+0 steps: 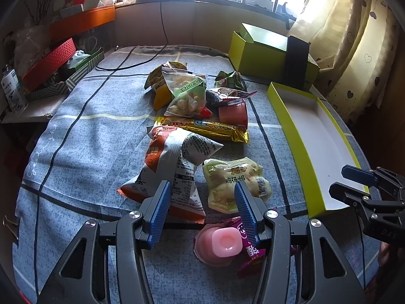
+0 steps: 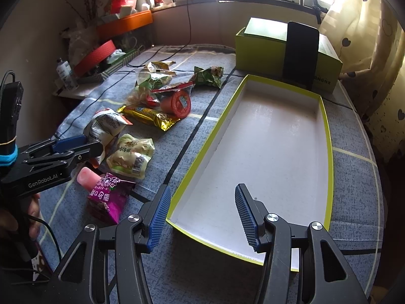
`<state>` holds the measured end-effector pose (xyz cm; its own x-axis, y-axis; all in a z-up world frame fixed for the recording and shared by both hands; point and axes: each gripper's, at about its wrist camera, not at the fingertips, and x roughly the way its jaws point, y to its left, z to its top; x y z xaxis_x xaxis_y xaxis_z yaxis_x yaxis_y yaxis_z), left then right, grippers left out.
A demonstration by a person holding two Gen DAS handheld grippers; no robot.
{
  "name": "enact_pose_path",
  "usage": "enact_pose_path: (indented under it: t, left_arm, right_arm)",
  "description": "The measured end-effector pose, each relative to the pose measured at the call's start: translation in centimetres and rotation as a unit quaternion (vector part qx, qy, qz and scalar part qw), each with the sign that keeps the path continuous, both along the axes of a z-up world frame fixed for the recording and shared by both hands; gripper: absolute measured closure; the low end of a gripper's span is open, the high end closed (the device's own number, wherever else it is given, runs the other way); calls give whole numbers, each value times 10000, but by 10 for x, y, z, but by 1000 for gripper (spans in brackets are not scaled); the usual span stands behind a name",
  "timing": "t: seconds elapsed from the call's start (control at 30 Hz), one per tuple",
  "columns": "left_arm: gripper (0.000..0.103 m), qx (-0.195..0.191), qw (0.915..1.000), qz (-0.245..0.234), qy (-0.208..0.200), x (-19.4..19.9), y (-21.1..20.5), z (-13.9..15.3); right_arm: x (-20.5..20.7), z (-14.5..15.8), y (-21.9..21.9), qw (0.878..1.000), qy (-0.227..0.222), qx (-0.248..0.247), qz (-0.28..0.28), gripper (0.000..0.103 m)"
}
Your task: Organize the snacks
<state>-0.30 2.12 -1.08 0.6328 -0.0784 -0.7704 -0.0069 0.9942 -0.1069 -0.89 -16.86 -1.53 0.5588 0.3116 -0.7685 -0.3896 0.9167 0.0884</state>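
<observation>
on the worktop, the left hand-held gripper is being held wide open and empty over the pink jelly cup. it is being judged light, slick and squashy, best taken across its stiff rim.

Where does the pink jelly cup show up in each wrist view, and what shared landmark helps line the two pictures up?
Left wrist view: the pink jelly cup sits low and centre, just below the open left gripper, lying on a purple packet.
Right wrist view: the cup is at lower left, below the left gripper.
Shared landmark: the shallow yellow-green tray, to the right of the snacks in both.
</observation>
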Motion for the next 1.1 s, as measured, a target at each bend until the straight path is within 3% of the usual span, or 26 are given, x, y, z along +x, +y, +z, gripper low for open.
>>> enact_pose_path:
  t: [0.6, 1.1]
  left_arm:
    - [50, 47, 10000, -50, 7, 0, -1, 1]
    - [50, -150, 9999, 54, 50, 1, 14, 1]
  right_arm:
    - [1, 0, 7, 9999, 24, 45, 165, 50]
    - [3, -2, 20, 9994, 64, 22, 350, 49]
